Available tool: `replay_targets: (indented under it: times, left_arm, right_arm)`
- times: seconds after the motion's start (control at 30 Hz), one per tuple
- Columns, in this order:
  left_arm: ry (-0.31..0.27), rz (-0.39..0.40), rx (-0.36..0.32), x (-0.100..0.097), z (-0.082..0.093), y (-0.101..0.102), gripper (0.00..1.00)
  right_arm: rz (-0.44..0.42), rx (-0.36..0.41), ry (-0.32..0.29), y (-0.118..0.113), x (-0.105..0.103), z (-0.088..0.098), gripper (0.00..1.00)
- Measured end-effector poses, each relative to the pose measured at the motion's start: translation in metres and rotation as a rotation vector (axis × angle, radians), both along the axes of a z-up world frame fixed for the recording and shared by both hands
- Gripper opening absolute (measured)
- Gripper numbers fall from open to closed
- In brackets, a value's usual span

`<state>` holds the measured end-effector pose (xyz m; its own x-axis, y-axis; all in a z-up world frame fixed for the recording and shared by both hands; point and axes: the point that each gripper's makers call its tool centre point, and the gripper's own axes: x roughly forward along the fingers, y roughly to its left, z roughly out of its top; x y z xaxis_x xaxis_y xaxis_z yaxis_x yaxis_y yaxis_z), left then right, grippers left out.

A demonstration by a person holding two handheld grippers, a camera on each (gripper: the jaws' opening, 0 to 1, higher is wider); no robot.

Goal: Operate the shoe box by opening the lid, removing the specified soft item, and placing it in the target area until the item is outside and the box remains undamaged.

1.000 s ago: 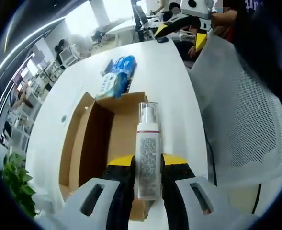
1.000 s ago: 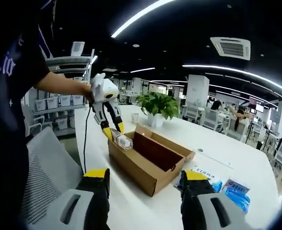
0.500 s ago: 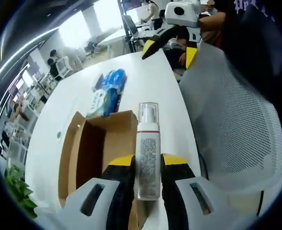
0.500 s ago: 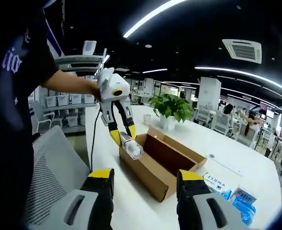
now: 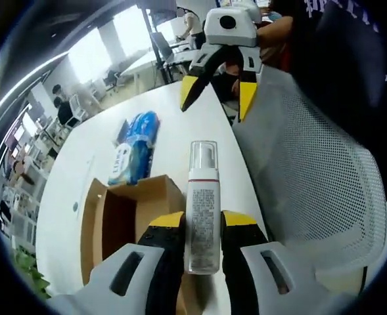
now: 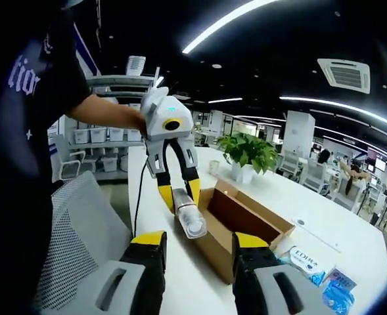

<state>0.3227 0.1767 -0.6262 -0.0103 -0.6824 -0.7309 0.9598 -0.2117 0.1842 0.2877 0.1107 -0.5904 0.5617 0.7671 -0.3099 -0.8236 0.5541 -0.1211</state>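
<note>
A white pump bottle [image 5: 202,216] with a clear cap lies between my left gripper's [image 5: 203,224] yellow-tipped jaws, which are shut on it. In the right gripper view the left gripper [image 6: 180,195] hangs from a person's hand and holds the bottle [image 6: 189,218] above the near end of the open brown shoe box [image 6: 249,226]. The box [image 5: 121,220] has its flaps up and shows a bare inside. My right gripper [image 6: 198,244] stands open and holds nothing. It faces the left one from across the table end [image 5: 216,98].
Two blue-and-white wipe packs [image 5: 133,154] lie on the white table [image 5: 200,128] beyond the box, also seen as packs [image 6: 311,262]. A grey mesh chair [image 5: 311,190] stands along the table's edge. A potted plant [image 6: 249,152] sits at the far end.
The left gripper has carried the bottle up and back from the box, toward the right gripper. The right gripper's jaws stand somewhat closer together than before.
</note>
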Motion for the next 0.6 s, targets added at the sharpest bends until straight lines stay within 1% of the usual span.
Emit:
replay_targets:
  times: [0.17, 0.37, 0.47, 0.6]
  left_arm:
    - [0.007, -0.020, -0.001, -0.007, -0.001, -0.005, 0.19]
    - [0.008, -0.041, -0.016, -0.012, 0.003, -0.010, 0.19]
    - [0.007, -0.054, -0.022, -0.016, 0.005, -0.012, 0.19]
    - [0.006, -0.062, -0.028, -0.017, 0.008, -0.014, 0.19]
  right_arm:
    - [0.030, -0.006, -0.003, 0.007, -0.005, 0.001, 0.32]
    - [0.071, -0.036, -0.003, 0.014, -0.010, -0.002, 0.29]
    - [0.080, -0.040, -0.008, 0.016, -0.011, -0.001, 0.25]
    - [0.083, -0.042, -0.017, 0.017, -0.010, 0.000, 0.23]
